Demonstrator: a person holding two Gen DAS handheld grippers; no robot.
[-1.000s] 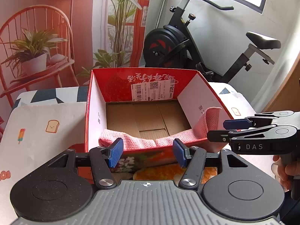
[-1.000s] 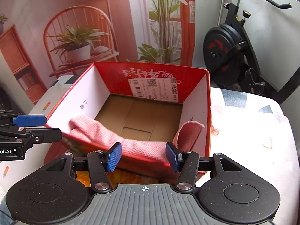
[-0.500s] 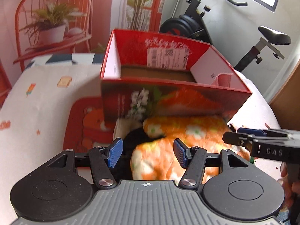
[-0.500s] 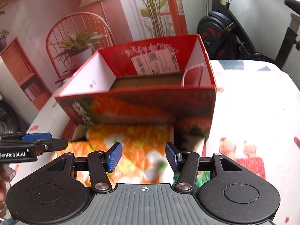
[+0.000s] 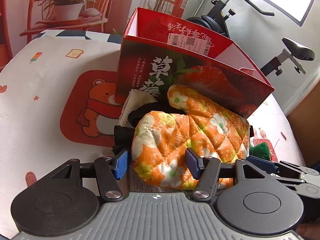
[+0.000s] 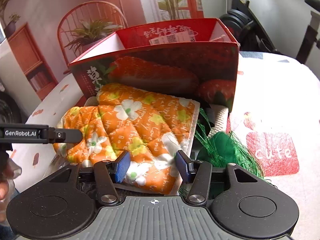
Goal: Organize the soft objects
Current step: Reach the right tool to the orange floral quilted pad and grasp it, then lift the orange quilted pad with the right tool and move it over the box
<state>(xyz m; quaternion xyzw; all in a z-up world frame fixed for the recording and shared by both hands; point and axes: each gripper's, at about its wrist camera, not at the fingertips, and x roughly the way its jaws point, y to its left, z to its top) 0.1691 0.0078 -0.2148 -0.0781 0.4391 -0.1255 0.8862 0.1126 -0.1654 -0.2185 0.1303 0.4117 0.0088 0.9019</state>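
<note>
Oven mitt (image 5: 192, 132), orange and quilted, lies in front of the red box (image 5: 200, 80) on the desk; left view shows it at twelve o'clock from the left tool (image 5: 157, 165), jaws apart over its rounded end, not pinching. It looks light, soft and floppy, so pinch a thick edge. Right view: right tool (image 6: 153, 166) straddles the cuff, jaws apart, green tassels (image 6: 222, 150) at three o'clock. The box's contents are hidden.

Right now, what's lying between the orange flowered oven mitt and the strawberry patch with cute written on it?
A green tasselled bundle lies between the oven mitt and the patch, best seen in the right wrist view.
</note>
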